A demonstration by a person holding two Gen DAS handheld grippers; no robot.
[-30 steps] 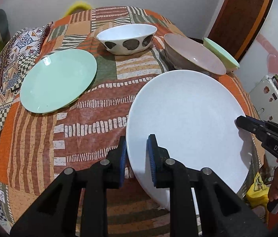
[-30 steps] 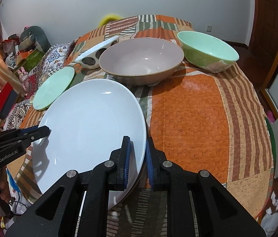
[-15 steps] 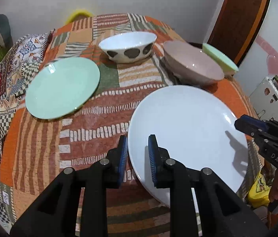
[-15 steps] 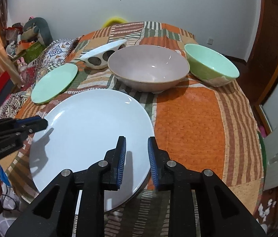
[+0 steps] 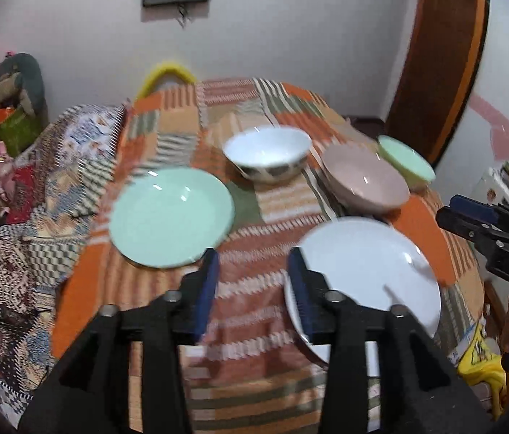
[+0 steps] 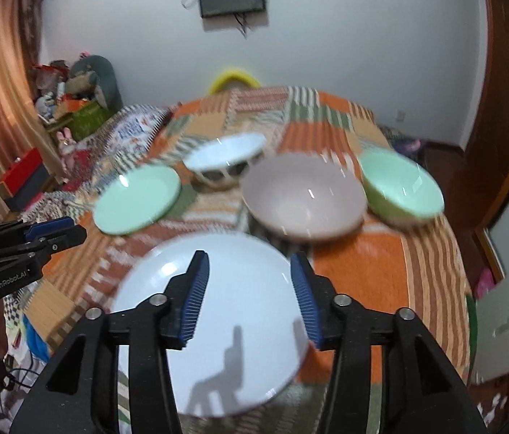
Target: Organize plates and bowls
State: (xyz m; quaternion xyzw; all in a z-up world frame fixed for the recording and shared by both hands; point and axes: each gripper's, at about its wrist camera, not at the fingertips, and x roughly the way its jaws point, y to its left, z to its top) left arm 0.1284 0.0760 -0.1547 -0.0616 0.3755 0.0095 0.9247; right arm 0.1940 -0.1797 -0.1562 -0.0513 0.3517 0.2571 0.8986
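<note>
the white plate lies flat on the patchwork cloth at the near end of the table, with nothing gripping it. the left gripper hangs above the cloth just off the plate's left rim, its jaws opening and nothing between the blue pads. the right gripper hangs over the plate's near half, jaws also opening, clear of the rim; its shadow falls on the plate.

judging from this, the step in hand is letting go of the white plate, with the sorting itself barely started. beyond the white plate to its left sits the green plate, apart from it. straight beyond the white plate stands the spotted bowl; the pink bowl sits just past the plate's far rim, very close, and the green bowl is beside the pink one, seemingly touching.

the next move likely calls for picking a piece to stack, plates together or bowls nested, with the jaws set astride a rim.

room is fair: a bare strip of cloth runs between the two plates. the white plate's near rim seems to sit at or past the table edge, so a nudge there could tip it off. the bowls are crowded, leaving little finger room between them.
</note>
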